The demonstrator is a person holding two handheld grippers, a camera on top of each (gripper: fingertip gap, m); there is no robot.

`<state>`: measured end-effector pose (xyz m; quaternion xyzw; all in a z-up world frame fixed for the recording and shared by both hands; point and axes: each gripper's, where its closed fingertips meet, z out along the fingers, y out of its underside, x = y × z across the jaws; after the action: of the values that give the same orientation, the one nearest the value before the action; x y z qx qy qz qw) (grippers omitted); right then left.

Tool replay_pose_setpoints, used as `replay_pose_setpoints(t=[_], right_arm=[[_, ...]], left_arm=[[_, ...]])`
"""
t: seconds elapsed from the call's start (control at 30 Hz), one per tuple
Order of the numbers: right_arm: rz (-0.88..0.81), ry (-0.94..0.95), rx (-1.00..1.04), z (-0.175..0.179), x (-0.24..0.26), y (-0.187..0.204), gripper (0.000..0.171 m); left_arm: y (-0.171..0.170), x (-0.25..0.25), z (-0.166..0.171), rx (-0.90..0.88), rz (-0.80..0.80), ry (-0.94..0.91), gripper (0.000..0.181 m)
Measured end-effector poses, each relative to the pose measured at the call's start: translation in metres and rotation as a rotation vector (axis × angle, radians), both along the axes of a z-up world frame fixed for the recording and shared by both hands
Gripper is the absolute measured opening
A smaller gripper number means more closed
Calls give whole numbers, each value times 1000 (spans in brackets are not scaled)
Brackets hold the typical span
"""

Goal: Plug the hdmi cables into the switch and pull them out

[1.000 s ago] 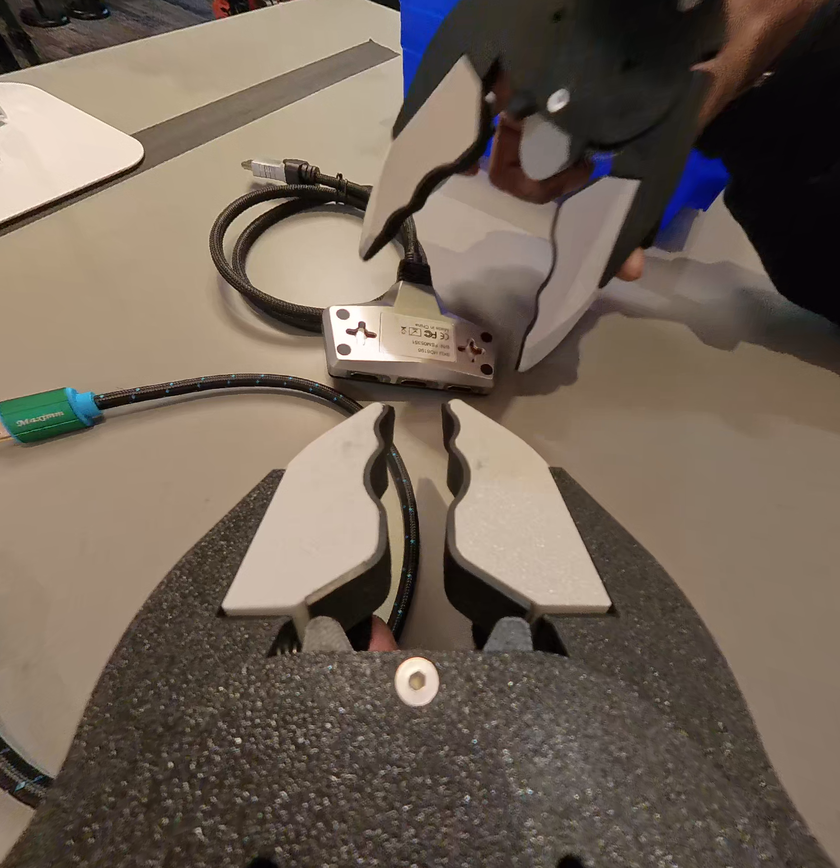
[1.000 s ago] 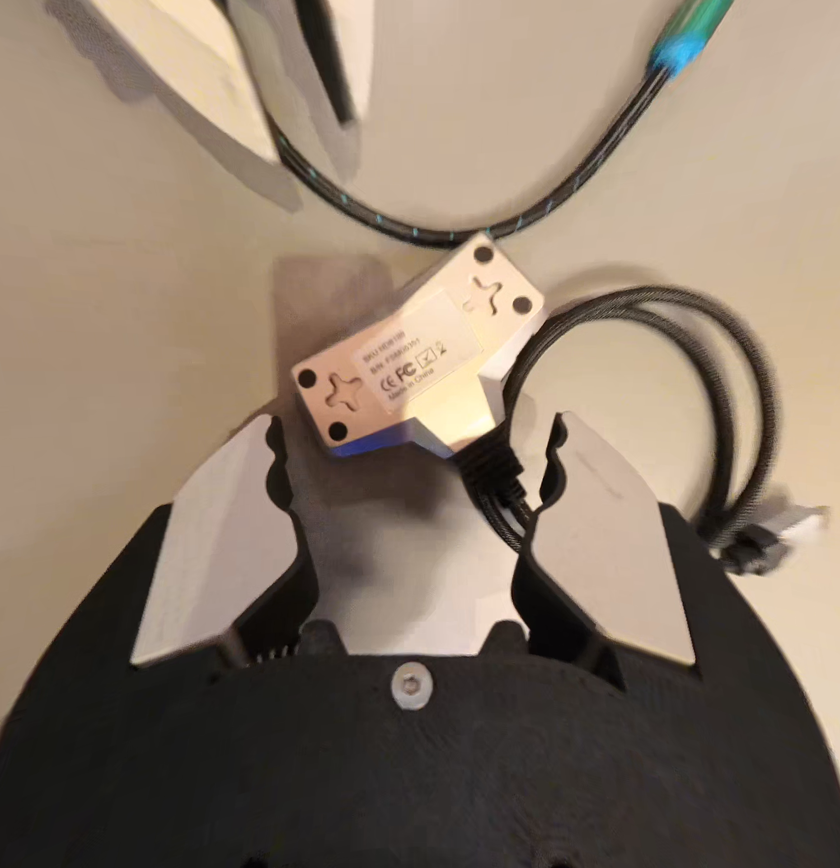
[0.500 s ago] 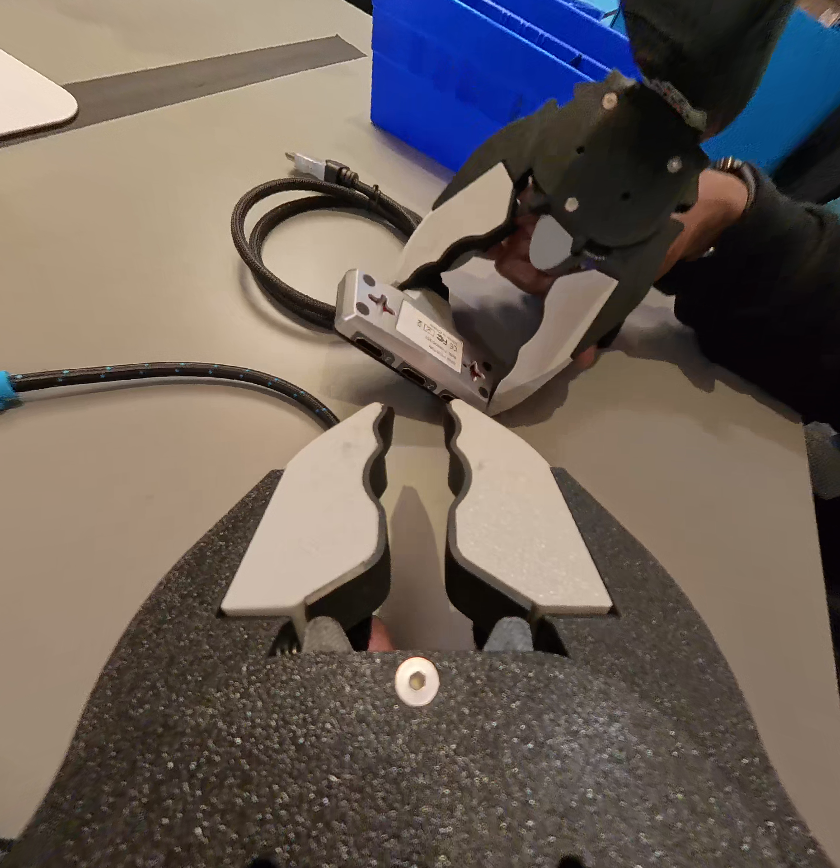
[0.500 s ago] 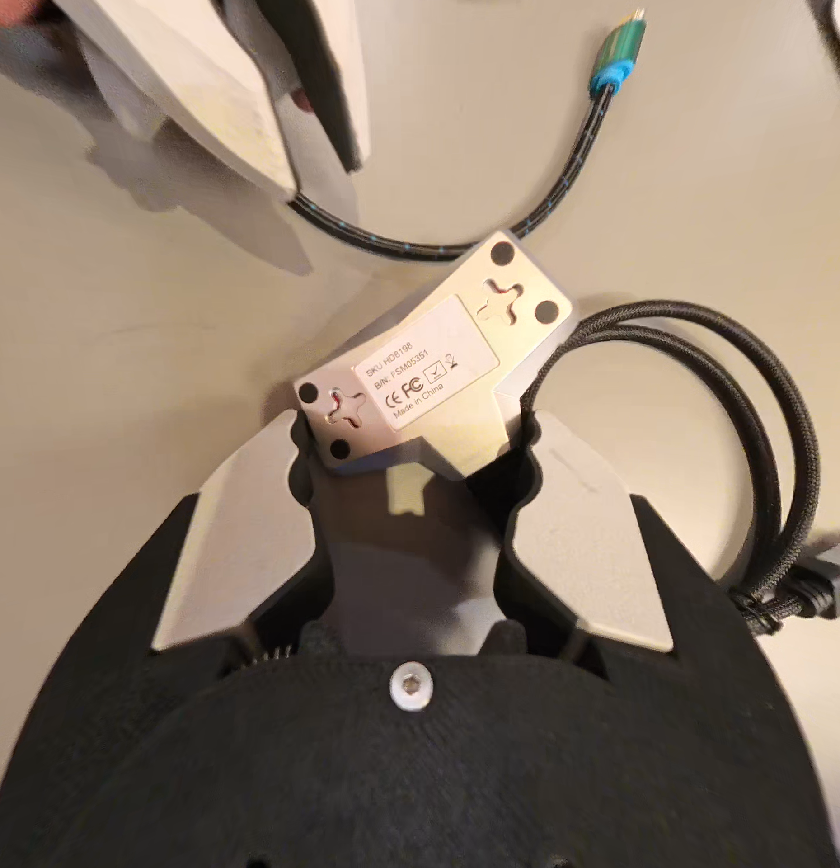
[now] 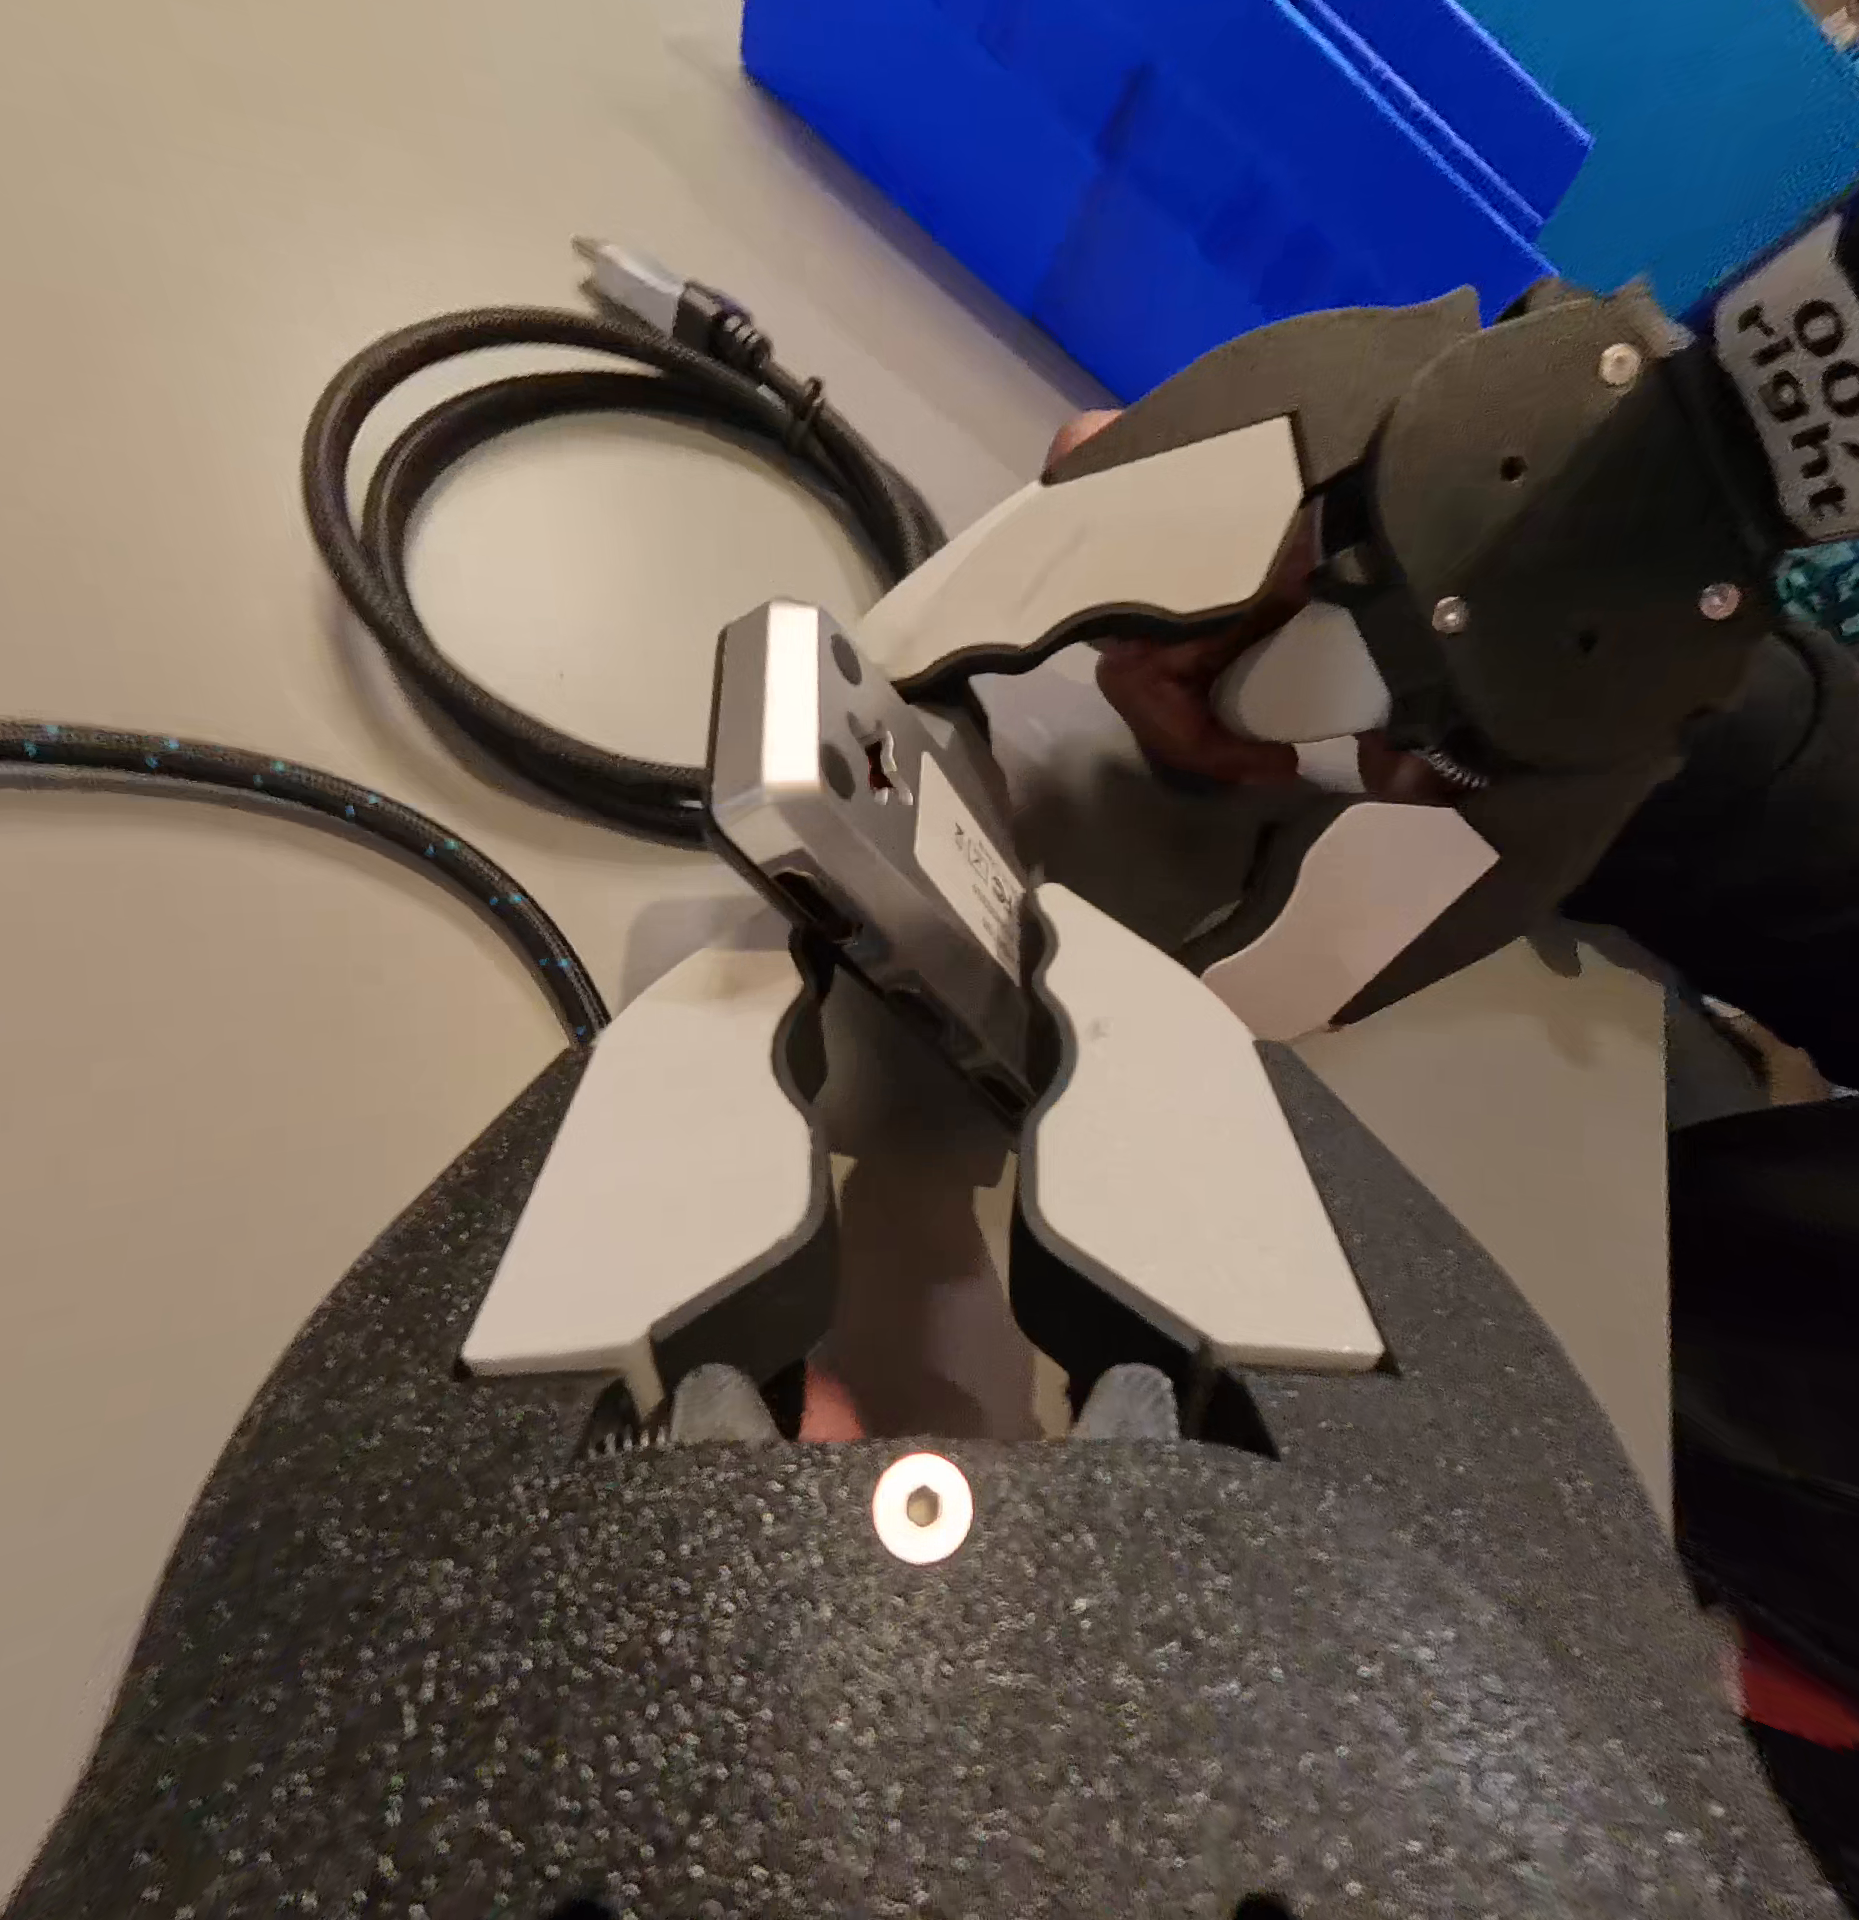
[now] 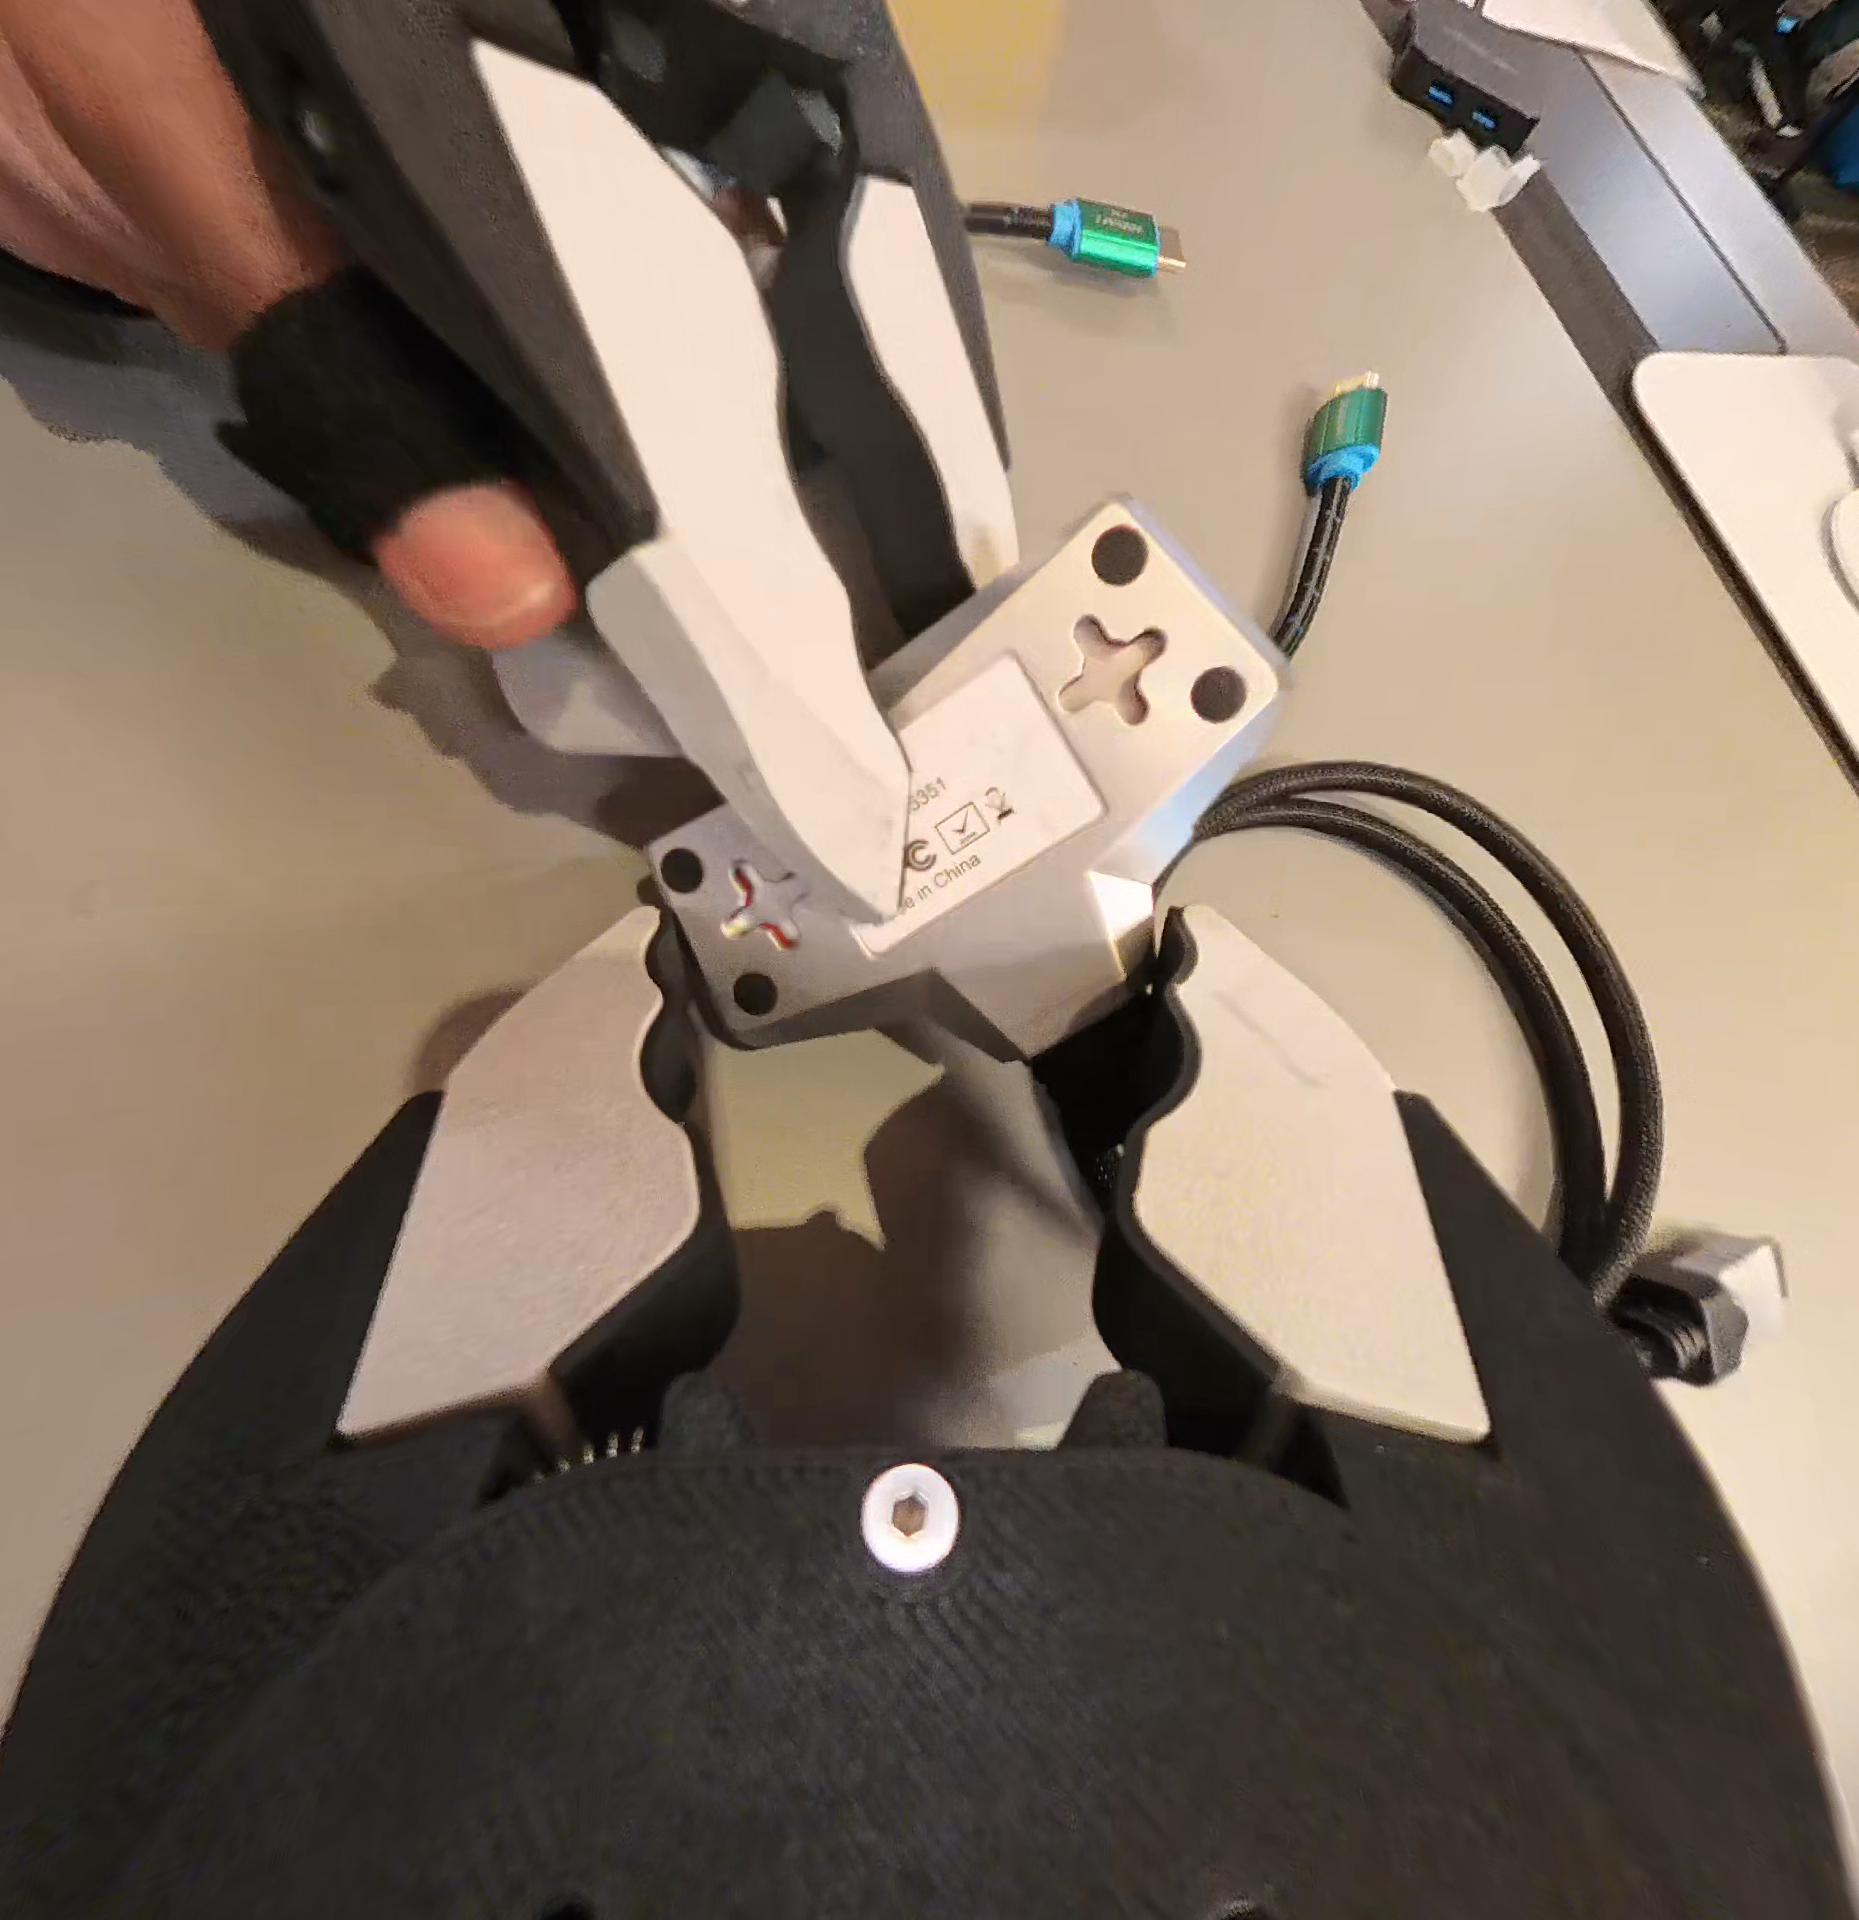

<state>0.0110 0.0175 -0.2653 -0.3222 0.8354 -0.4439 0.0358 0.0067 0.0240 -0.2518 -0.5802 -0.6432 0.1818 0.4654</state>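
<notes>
- Your right gripper [image 6: 914,925] has its jaws closed on the silver switch [image 6: 1018,769], gripping its narrow cable end; the switch is tipped up off the table [image 6: 229,935], label side showing.
- Your left gripper [image 5: 920,966] straddles the port edge of the switch [image 5: 863,821]. Its jaws sit close around that edge, with one fingertip over the label face, but I cannot tell whether they pinch or only bracket it.
- The switch's own black braided lead [image 6: 1507,935] is coiled just beside it on the table, its plug [image 6: 1714,1288] lying loose.
- Two green-shelled hdmi plugs lie on the table beyond the switch: one [image 6: 1107,237] far off, one [image 6: 1343,431] nearer, on a black cable with blue flecks [image 5: 405,831].
- The ports visible along the switch's edge look empty.
- Progress, as I judge it: nothing plugged yet. You seem to be repositioning or handing over the switch.
- Left to do: settle the switch, pick up each green plug, insert it, then pull them out.
</notes>
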Motion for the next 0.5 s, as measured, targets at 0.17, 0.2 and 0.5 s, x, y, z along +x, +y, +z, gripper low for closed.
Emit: replay_pose_setpoints(t=[0.17, 0.2, 0.5], right_arm=[[28, 49, -63, 9, -6, 2, 75], [33, 62, -96, 15, -9, 2, 75], [97, 250, -410, 58, -15, 8, 62]], left_arm=[[-4, -1, 8, -231, -22, 62, 30], [-6, -2, 10, -307, -24, 75, 29], [-8, -4, 13, -1043, -203, 217, 26]])
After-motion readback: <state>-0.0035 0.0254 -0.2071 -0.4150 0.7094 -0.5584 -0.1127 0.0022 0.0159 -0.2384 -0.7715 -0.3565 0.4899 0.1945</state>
